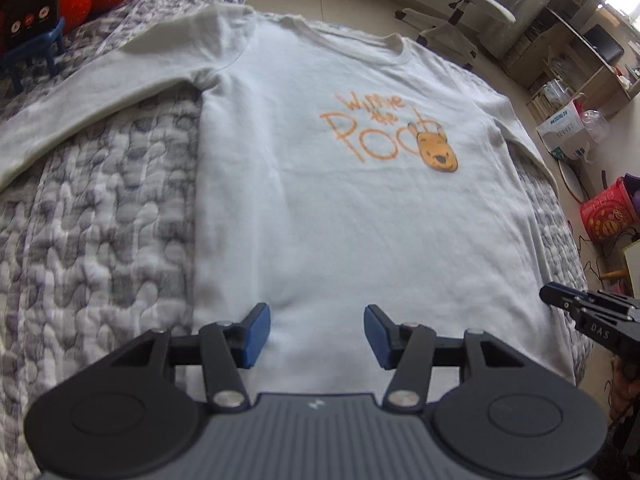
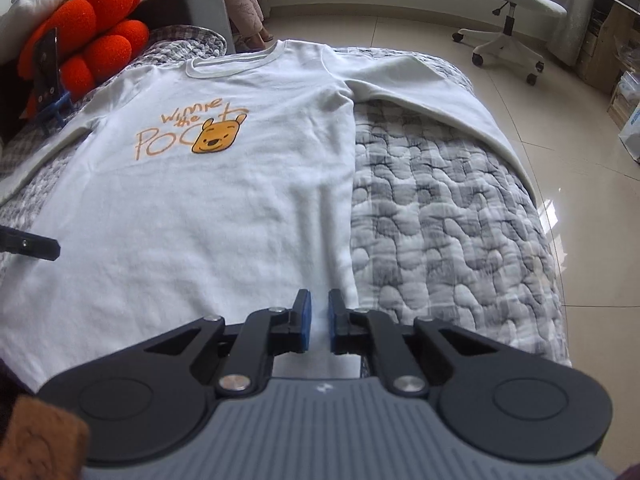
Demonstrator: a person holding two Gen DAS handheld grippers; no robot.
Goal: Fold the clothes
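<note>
Left hand-held gripper (image 1: 317, 336) sits low over the hem end of the white shirt (image 1: 340, 208), blue pads spread wide apart, nothing between them, bare cloth showing in the gap. Right hand-held gripper (image 2: 319, 322) hangs at the shirt's hem near its right side edge, pads drawn close with only a narrow slit left; white cloth shows in that slit, but whether it is pinched cannot be told from this angle. Each tool shows at the margin of the other's view: right one at the far right edge of the left wrist view, left one as a dark tip at the left edge of the right wrist view. Shirt lies flat, front up, on the grey-and-white quilted bed (image 2: 448, 216), collar (image 2: 236, 65) at the far end, both long sleeves spread outward. Orange print on the chest with a yellow bear face (image 2: 218, 136). Right sleeve (image 2: 432, 92) runs toward the bed's edge. Beyond the collar, an orange plush cushion (image 2: 96, 40) and a phone on a small blue stand (image 1: 34, 46). Pale tiled floor to the right of the bed, with a white office chair (image 2: 516, 4) standing well apart.
</note>
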